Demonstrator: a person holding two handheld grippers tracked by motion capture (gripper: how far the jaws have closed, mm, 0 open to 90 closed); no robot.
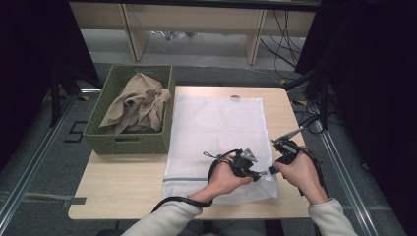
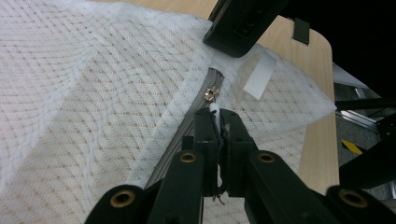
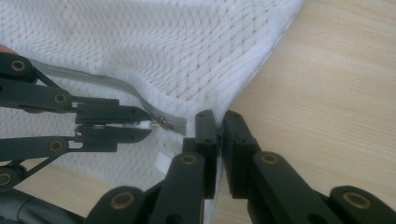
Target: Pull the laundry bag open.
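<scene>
A white mesh laundry bag lies flat on the wooden table, with a grey zipper across its near end. Both grippers meet at the bag's near right corner. In the left gripper view, my left gripper is shut on the small white pull tab of the metal zipper slider, at the right end of the zipper. In the right gripper view, my right gripper is shut on the bag's mesh edge just beyond the slider, lifting the fabric slightly. The left gripper comes in from the left there.
A green woven basket holding a crumpled beige cloth stands at the table's left rear, touching the bag's left edge. Bare wood lies left of the bag. The table's right edge is close to my right hand. Cables trail on the floor beyond.
</scene>
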